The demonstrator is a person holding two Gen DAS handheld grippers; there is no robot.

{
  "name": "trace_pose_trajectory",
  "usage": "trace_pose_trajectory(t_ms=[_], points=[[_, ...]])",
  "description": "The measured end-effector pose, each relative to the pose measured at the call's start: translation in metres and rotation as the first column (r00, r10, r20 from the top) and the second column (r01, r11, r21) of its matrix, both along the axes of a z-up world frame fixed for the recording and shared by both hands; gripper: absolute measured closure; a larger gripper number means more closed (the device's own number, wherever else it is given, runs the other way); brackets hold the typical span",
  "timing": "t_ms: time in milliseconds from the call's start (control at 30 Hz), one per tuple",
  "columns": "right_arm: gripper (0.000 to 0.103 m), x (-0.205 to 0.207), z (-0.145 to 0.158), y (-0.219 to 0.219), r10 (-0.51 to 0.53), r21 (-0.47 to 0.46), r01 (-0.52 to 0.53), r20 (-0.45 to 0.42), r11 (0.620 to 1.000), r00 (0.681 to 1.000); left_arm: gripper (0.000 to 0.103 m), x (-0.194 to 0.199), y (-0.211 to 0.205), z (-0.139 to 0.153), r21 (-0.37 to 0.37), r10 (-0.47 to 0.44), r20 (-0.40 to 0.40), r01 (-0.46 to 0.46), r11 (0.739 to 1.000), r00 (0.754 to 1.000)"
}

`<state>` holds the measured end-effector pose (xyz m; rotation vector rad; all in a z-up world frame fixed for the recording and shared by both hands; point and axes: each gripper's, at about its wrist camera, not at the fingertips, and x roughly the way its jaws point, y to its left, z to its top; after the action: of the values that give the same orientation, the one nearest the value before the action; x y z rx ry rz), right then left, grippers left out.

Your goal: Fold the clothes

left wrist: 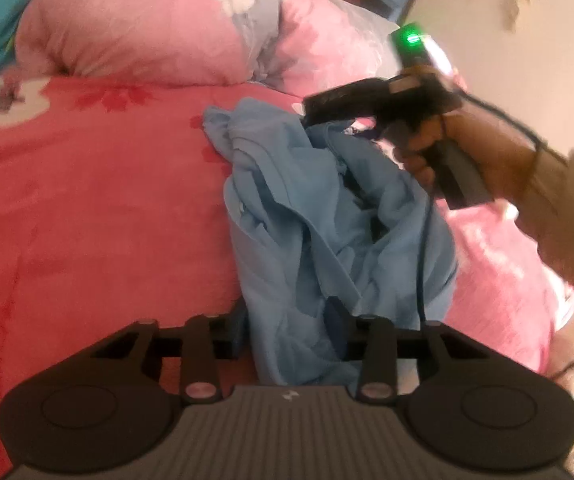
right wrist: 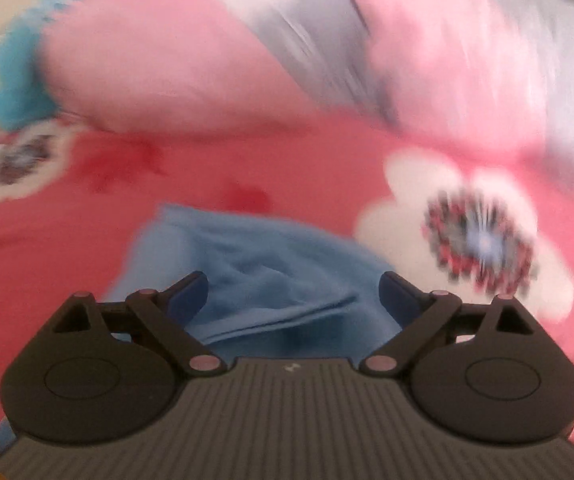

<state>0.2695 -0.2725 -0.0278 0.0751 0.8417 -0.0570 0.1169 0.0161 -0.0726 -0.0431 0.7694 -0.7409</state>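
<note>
- Where the light-blue garment [left wrist: 319,216] lies is the middle of the left-wrist frame, a crumpled strip on the pink floral bed [left wrist: 87,200], its long axis running from the lower centre up toward the centre-right.
- Its near end passes straight between the fingers of the left claw [left wrist: 293,328]; these stand partly closed, with the cloth filling the gap between them, so this claw appears to have hold of that end, though the blur leaves the pinch itself unsure.
- Its far end sits just under the tip of the right claw [left wrist: 311,110], seen in the upper right of the same frame, held in the person's hand [left wrist: 459,148].
- In the right-wrist view that claw [right wrist: 293,292] stands wide open, with blue cloth [right wrist: 271,280] below and between its fingers but nothing gripped.
- So each claw is at one end of the strip: the left at the near end, the right at the far one.
- The garment looks thin and soft, bunched in deep folds, with no edge or sleeve laid flat; it is not folded as it lies.
- Beyond it, a heaped pink quilt [left wrist: 147,24] fills the upper part of the frame.
- Both views are smeared by motion.
</note>
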Motion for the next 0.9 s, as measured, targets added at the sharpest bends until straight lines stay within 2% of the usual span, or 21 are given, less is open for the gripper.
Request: trace_pose_trajectory(t_ms=[33, 67, 100, 133, 167, 233, 333, 467, 733, 900], points=[[0.021, 0.008, -0.012, -0.009, -0.024, 0.052, 0.026, -0.047, 0.998, 0.999, 0.071, -0.002, -0.002, 0.0, 0.022, -0.002, 0.019, 0.001, 1.0, 1.0], [0.037, 0.009, -0.021, -0.017, -0.029, 0.103, 0.037, -0.08, 0.994, 0.996, 0.076, -0.003, -0.004, 0.0, 0.04, 0.002, 0.035, -0.003, 0.999, 0.999], [0.04, 0.004, -0.022, -0.018, -0.018, 0.105, 0.025, -0.07, 0.994, 0.997, 0.078, -0.005, -0.005, 0.0, 0.056, 0.005, 0.05, -0.008, 0.998, 0.999], [0.049, -0.002, -0.022, -0.019, -0.007, 0.107, 0.013, -0.06, 0.994, 0.998, 0.08, -0.006, -0.006, 0.0, 0.061, 0.01, 0.055, -0.014, 0.998, 0.998], [0.065, -0.008, -0.023, -0.021, 0.004, 0.109, 0.002, -0.05, 0.994, 0.999, 0.083, -0.007, -0.006, 0.001, 0.066, 0.016, 0.059, -0.02, 0.998, 0.998], [0.083, -0.02, -0.023, -0.023, 0.024, 0.114, -0.02, -0.032, 0.993, 0.999, 0.091, -0.006, -0.005, 0.0, 0.066, 0.034, 0.058, -0.038, 0.997, 0.998], [0.088, -0.042, -0.017, -0.027, 0.026, 0.109, -0.021, -0.044, 0.994, 0.999, 0.095, 0.002, 0.0, -0.001, 0.045, 0.065, 0.032, -0.066, 0.997, 0.997], [0.089, -0.084, -0.012, -0.032, 0.011, 0.106, -0.004, -0.06, 0.994, 0.998, 0.097, 0.011, 0.001, 0.0, 0.03, 0.095, 0.024, -0.096, 0.995, 0.995], [0.09, -0.194, -0.001, -0.029, -0.007, 0.104, 0.017, -0.097, 0.994, 0.995, 0.097, 0.024, 0.001, 0.0, 0.01, 0.143, 0.021, -0.143, 0.99, 0.99], [0.09, -0.267, 0.0, -0.018, -0.043, 0.169, 0.061, -0.112, 0.984, 0.993, 0.097, 0.025, 0.002, 0.0, 0.002, 0.141, 0.013, -0.141, 0.99, 0.99]])
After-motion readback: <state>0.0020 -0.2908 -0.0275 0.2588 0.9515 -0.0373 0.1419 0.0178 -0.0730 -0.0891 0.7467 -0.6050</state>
